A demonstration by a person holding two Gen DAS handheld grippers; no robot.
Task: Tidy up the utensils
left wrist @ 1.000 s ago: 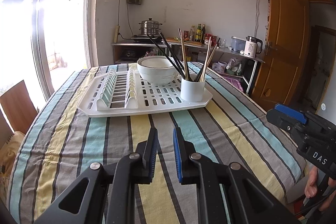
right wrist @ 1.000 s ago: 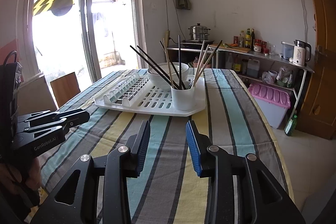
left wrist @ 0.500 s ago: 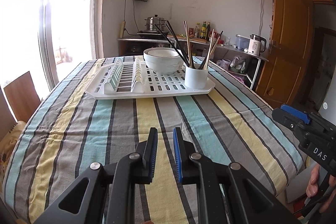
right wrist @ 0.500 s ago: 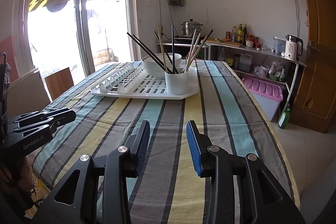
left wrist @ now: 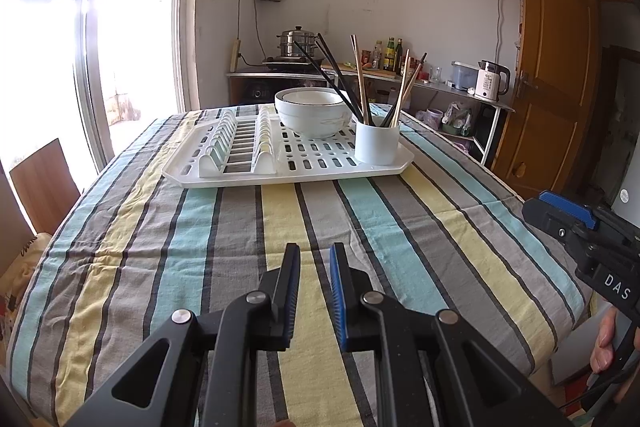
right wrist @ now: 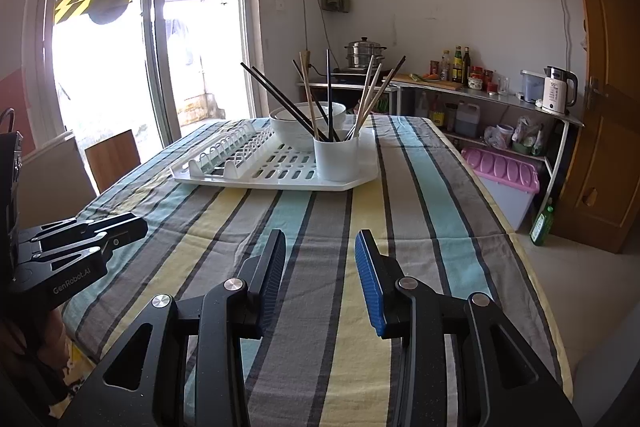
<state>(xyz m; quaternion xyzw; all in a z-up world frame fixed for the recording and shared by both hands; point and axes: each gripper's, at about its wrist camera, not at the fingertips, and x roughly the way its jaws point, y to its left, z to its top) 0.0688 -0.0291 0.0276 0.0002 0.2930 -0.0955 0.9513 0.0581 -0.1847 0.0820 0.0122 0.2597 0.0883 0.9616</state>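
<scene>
A white cup (left wrist: 377, 147) (right wrist: 335, 157) holding several black chopsticks (left wrist: 328, 75) and wooden chopsticks (left wrist: 360, 83) stands on the right corner of a white drying rack (left wrist: 224, 171) (right wrist: 248, 179). Stacked white bowls (left wrist: 310, 111) sit behind it on the rack. My left gripper (left wrist: 315, 251) hovers over the striped tablecloth (left wrist: 400, 227), well short of the rack, its jaws a narrow gap apart and empty. My right gripper (right wrist: 320, 239) is open wide, empty, also over the near part of the table. Each gripper shows at the edge of the other's view.
A wooden chair (left wrist: 44, 183) stands left of the table. Behind the table runs a metal shelf with a steamer pot (left wrist: 296, 41), bottles and a kettle (left wrist: 490, 81). A pink bin (right wrist: 504, 175) and a green bottle (right wrist: 542, 223) are on the floor at right.
The rack sits a little higher in the left wrist view, as the left gripper has sunk and shifted slightly. The gaps between both grippers' jaws look the same.
</scene>
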